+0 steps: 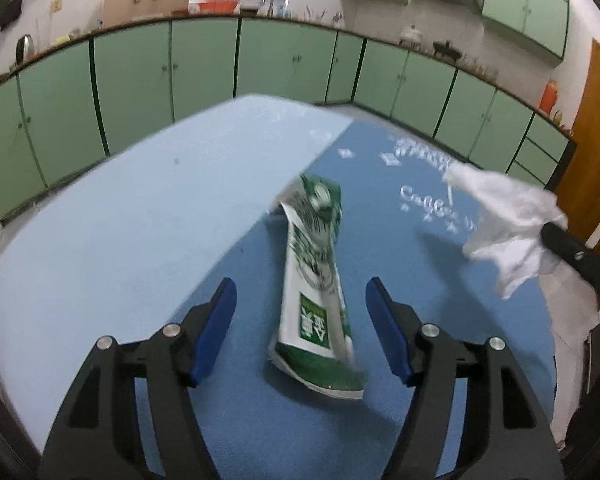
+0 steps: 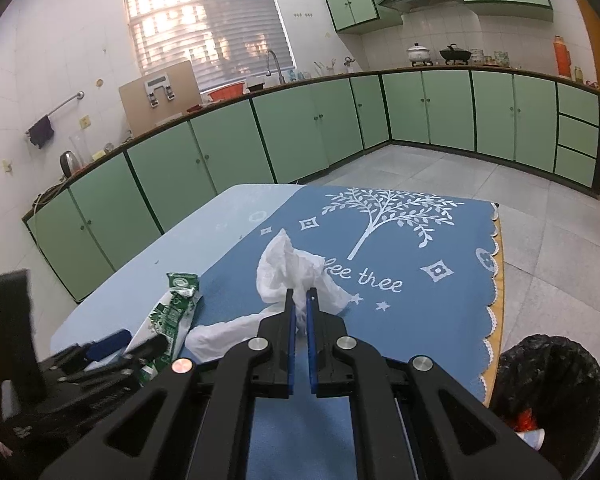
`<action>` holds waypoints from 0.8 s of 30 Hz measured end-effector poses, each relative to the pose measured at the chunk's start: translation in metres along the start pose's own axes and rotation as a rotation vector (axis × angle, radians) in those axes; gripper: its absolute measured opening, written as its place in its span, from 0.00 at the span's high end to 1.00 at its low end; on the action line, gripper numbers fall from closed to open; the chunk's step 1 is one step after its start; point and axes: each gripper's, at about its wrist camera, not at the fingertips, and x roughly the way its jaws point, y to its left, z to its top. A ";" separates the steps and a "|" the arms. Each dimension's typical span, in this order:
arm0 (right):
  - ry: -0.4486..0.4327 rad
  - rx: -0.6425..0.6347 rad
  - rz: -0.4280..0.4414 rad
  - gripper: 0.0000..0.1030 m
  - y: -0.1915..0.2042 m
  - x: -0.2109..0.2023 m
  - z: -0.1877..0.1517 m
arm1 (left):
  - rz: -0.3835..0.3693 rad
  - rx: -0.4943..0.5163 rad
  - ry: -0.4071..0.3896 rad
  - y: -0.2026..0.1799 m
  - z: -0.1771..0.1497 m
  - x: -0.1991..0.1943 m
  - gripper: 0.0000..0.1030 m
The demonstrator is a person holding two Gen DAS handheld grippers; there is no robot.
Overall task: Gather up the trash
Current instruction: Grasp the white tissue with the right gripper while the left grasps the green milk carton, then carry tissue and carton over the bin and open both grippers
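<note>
Backlit window (image 2: 206,24), fisheye warp, motion blur

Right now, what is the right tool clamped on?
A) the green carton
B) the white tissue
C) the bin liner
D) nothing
B: the right tool is closed on the white tissue, while the green carton lies loose on the tablecloth between the open left tool.

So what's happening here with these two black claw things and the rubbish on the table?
A person is clearing trash off a table covered in a blue cloth, using a handheld gripper in each hand. The right gripper is shut on a crumpled white tissue. The left gripper is open, its fingers on either side of a flattened green and white carton lying on the cloth, not yet gripped. A bin with a black bag stands on the floor beside the table.
</note>
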 end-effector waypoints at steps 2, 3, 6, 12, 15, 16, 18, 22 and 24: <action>-0.001 0.001 0.000 0.95 -0.001 0.000 0.000 | 0.003 -0.017 0.046 0.001 0.000 0.010 0.40; 0.000 0.002 0.000 0.95 0.000 0.000 0.000 | 0.004 -0.024 0.063 0.002 0.001 0.014 0.53; -0.003 0.002 0.001 0.95 -0.002 -0.001 -0.001 | -0.002 -0.025 0.044 0.000 0.000 0.011 0.61; -0.016 -0.006 -0.004 0.95 -0.003 -0.007 0.000 | -0.001 -0.015 -0.064 -0.007 -0.004 -0.012 0.64; -0.031 -0.011 -0.008 0.95 -0.003 -0.013 0.003 | -0.017 -0.015 -0.084 -0.011 -0.002 -0.021 0.65; -0.036 -0.008 -0.010 0.95 -0.005 -0.015 0.004 | -0.020 -0.010 -0.097 -0.014 -0.002 -0.025 0.65; -0.048 -0.004 -0.016 0.95 -0.008 -0.022 0.007 | -0.037 0.000 -0.121 -0.021 0.000 -0.034 0.66; -0.067 0.010 -0.035 0.95 -0.022 -0.037 0.010 | -0.080 0.020 -0.174 -0.040 0.005 -0.051 0.67; -0.077 0.018 -0.046 0.95 -0.031 -0.046 0.011 | -0.115 0.036 -0.200 -0.054 0.007 -0.060 0.68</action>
